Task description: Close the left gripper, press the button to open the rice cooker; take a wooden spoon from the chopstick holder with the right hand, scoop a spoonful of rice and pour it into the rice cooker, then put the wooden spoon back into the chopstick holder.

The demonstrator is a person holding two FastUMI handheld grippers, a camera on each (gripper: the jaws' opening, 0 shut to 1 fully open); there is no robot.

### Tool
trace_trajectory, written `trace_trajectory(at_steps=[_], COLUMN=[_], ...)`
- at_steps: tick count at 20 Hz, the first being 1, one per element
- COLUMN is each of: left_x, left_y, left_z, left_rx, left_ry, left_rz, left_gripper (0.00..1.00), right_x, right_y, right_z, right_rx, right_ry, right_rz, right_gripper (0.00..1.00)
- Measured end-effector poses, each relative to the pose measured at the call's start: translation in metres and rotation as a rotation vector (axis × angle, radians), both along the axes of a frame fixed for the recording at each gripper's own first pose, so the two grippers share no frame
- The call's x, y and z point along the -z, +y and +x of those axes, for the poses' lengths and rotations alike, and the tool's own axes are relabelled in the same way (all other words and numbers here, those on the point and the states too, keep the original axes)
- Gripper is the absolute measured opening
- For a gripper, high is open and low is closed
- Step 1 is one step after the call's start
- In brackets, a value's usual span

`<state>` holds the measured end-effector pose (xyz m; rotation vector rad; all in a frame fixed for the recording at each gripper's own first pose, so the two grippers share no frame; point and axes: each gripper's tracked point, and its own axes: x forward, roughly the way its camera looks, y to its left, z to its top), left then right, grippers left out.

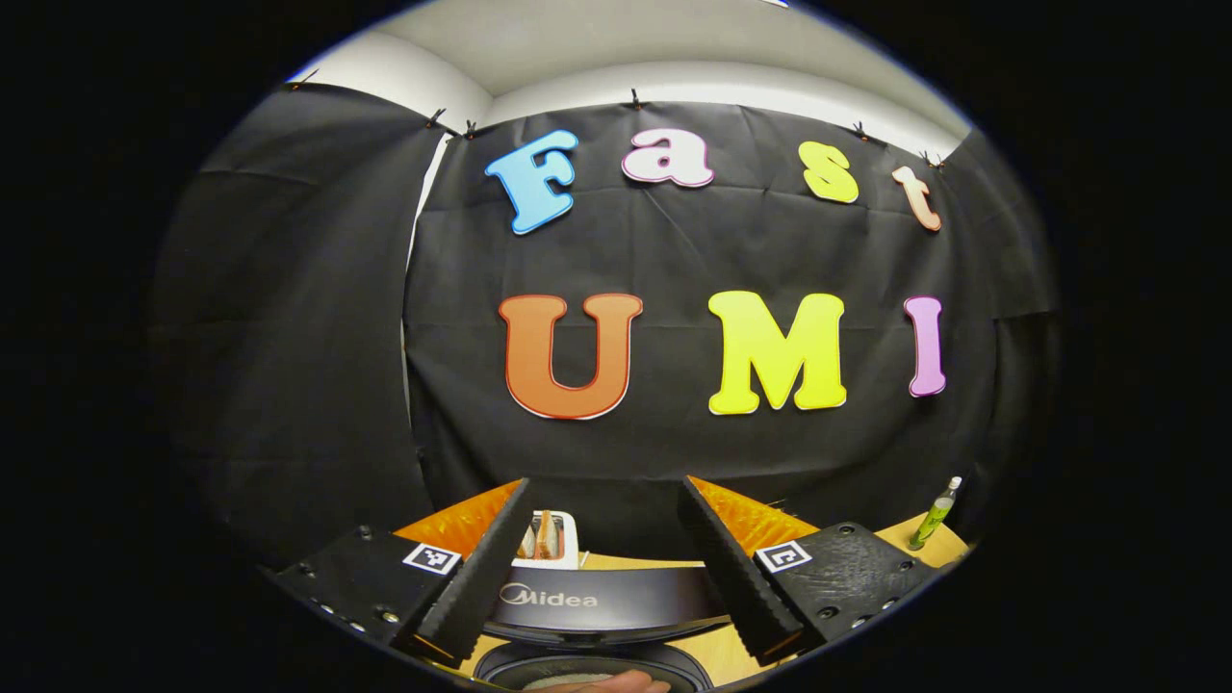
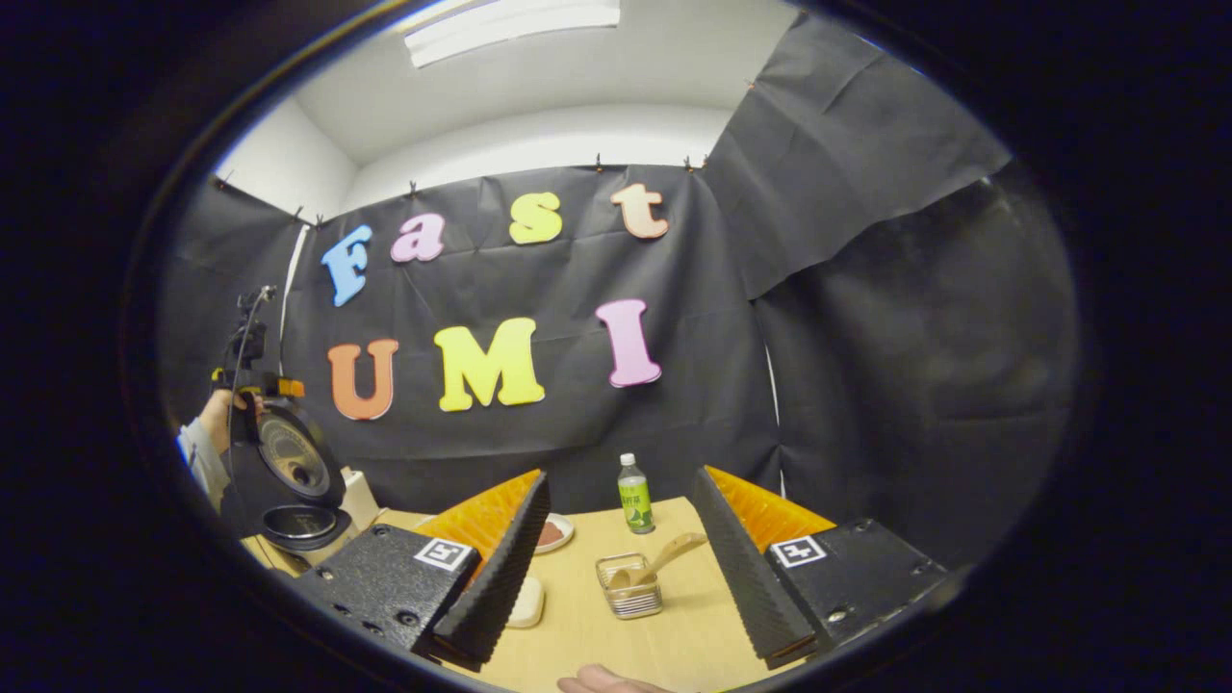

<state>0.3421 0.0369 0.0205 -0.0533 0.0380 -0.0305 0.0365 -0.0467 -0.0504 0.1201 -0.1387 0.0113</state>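
In the right gripper view the black rice cooker (image 2: 298, 525) stands at the far left with its lid (image 2: 289, 462) raised. A hand (image 2: 217, 419) holds my left gripper (image 2: 252, 371) just above that lid. A wooden spoon (image 2: 669, 556) leans in the small chopstick holder (image 2: 630, 587) on the table, a little beyond my right gripper (image 2: 616, 577), which is open and holds nothing. In the left gripper view my left gripper (image 1: 606, 568) is open, with the cooker's lid (image 1: 597, 602) and the pot rim (image 1: 587, 666) below and between its fingers.
A green bottle (image 2: 632, 496) stands behind the holder at the wooden table's (image 2: 674, 635) far side. A small dish with reddish grains (image 2: 555, 532) and a pale flat object (image 2: 527, 602) lie left of the holder. A white container with wooden pieces (image 1: 551, 541) sits behind the cooker.
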Motion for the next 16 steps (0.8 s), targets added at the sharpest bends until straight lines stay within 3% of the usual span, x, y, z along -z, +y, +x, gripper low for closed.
trace_trajectory(at_steps=[3, 7, 13, 16], left_x=[0.006, 0.011, 0.03, 0.068], left_y=[0.015, 0.02, 0.016, 0.015], left_z=[0.0, -0.016, -0.05, -0.063], left_rx=[-0.055, -0.059, -0.075, -0.08], left_ry=[0.006, 0.03, 0.145, 0.248], left_rz=[0.054, 0.019, 0.029, 0.011], left_gripper=[0.97, 0.98, 1.0, 1.0], right_x=[0.012, 0.016, 0.01, 0.016], right_y=[0.003, 0.012, 0.04, 0.06], right_z=[-0.005, -0.013, -0.037, -0.052], right_rx=[-0.012, -0.036, -0.101, -0.159], right_ry=[0.014, 0.045, 0.015, 0.02], right_rz=[-0.024, -0.045, -0.091, -0.118], right_gripper=[1.0, 1.0, 1.0, 1.0])
